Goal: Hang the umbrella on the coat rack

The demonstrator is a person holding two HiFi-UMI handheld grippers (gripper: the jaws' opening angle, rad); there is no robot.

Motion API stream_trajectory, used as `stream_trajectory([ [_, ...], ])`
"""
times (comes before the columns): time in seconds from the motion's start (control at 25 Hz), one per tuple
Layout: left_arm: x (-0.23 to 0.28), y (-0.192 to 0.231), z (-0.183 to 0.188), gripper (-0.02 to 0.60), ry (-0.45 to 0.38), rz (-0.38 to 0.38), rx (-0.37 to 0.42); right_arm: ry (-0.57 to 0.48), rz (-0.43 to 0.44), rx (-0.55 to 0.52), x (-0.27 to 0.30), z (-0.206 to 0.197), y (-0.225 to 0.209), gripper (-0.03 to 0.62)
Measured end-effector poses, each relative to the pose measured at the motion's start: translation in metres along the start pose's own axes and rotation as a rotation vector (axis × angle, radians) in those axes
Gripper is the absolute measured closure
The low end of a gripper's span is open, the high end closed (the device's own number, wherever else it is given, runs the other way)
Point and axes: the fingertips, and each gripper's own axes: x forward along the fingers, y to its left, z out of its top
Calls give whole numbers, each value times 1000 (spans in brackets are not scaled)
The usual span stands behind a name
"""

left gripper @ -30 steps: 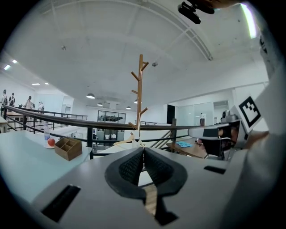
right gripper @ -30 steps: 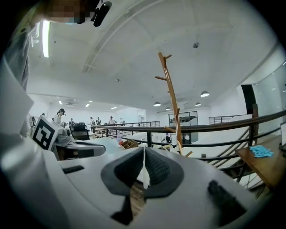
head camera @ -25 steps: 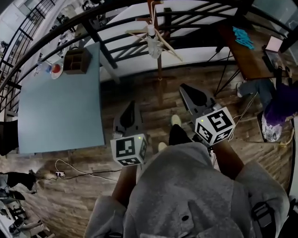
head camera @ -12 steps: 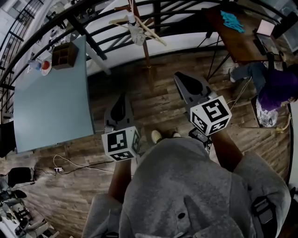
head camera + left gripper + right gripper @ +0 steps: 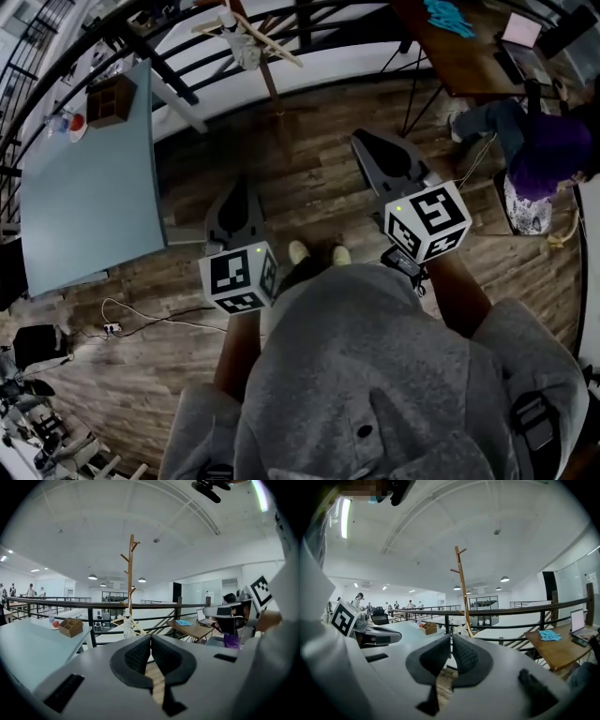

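Observation:
The wooden coat rack (image 5: 267, 75) stands by the railing at the top of the head view, and rises straight ahead in the left gripper view (image 5: 130, 581) and the right gripper view (image 5: 462, 590). A white folded thing (image 5: 246, 49), seemingly the umbrella, hangs low on the rack beside pale wooden slats (image 5: 127, 628). My left gripper (image 5: 234, 195) and right gripper (image 5: 373, 150) are held side by side over the wood floor, pointing toward the rack and well short of it. Both are shut with nothing between the pads (image 5: 140, 654) (image 5: 465, 656).
A pale blue table (image 5: 84, 192) is at the left with a wooden organiser box (image 5: 106, 97) and a red item (image 5: 75, 122). A black railing (image 5: 173, 70) runs behind the rack. A wooden desk (image 5: 469, 56) and a seated person (image 5: 548, 150) are at the right. A cable (image 5: 141, 323) lies on the floor.
In the head view the rack and the table have slid up and to the left while both grippers travelled along with the person. The jaws stayed shut and empty.

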Motion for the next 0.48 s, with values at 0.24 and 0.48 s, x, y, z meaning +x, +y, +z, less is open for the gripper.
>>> stream_trajectory([
  [0.24,-11,-25,-17,565,-7,19,9,-17,2,12,-24,-21,-9,565],
  [0.48,-2,-25,-12,565,-9,22,3,0,19,1,-15,-23,-11,565],
])
